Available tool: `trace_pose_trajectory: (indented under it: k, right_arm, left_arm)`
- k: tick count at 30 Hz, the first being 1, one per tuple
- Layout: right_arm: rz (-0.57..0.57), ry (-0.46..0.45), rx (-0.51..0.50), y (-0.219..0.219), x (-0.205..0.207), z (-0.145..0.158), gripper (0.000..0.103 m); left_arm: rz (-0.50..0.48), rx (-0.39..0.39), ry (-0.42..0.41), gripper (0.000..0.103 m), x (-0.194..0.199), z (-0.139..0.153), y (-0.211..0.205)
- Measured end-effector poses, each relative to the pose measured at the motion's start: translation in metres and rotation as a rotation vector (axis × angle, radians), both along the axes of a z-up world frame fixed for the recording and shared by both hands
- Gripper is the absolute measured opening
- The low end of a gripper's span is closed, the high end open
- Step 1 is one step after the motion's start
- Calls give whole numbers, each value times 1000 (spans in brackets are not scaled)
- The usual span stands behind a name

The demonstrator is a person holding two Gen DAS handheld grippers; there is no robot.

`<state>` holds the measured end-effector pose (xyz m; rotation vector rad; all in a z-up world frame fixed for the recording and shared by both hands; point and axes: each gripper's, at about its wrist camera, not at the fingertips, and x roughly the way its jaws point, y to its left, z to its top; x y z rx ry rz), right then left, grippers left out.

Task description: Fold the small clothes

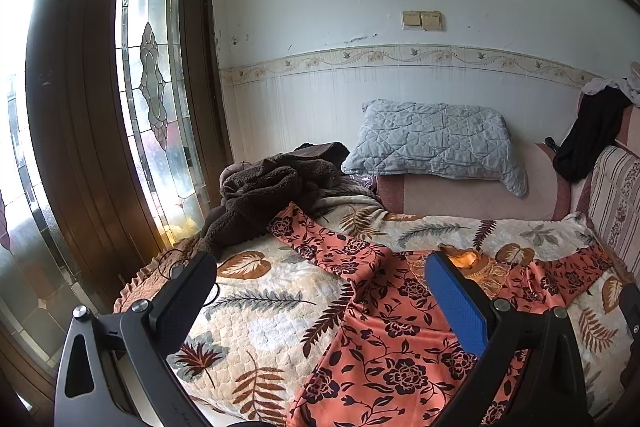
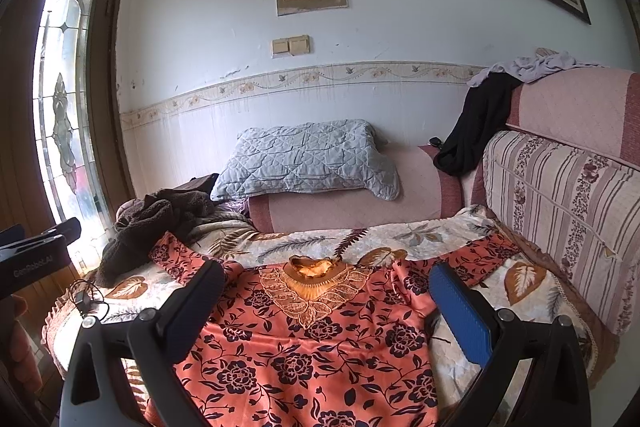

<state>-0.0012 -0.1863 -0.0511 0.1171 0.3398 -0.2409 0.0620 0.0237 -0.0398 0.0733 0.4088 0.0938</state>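
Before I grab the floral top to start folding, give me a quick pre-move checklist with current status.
1. Top spread flat on the blanket, neckline away from us: ok.
2. Both sleeves laid out: left sleeve ok; right sleeve wrinkled, partly behind a finger: cannot tell.
3. Left gripper open, holding nothing: ok.
4. Right gripper open, holding nothing: ok.
5. Brown fleece clear of the top: not ok, it lies right at the left sleeve's end.
6. Hem position: out of view, cannot tell.

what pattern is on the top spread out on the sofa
Dark roses and vines on salmon-orange fabric, with a tan lace collar; the top shows best in the right wrist view.
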Motion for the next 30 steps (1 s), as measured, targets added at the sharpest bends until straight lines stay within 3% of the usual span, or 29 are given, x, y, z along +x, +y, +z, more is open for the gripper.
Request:
trace_pose_trajectory:
  k: [8, 14, 18, 22, 25, 30]
  right_arm:
    - [-13, 36, 47, -17, 28, -16, 103]
    - [-27, 100, 125, -63, 68, -44, 103]
    - [-2, 159, 304, -132, 107, -84, 103]
    - [-102, 202, 590, -226, 144, -146, 103]
    - [-232, 166, 748, -299, 160, -189, 103]
    - [-424, 75, 953, -416, 171, -242, 103]
  left_arm:
    - [4, 15, 42, 103, 30, -19, -9]
    - [-19, 25, 156, 103, 81, -61, -24]
    - [-84, -10, 379, 103, 145, -132, -41]
    - [-120, -30, 629, 103, 207, -225, -68]
    - [-109, -33, 698, 103, 236, -270, -84]
    - [-100, -35, 776, 103, 270, -309, -102]
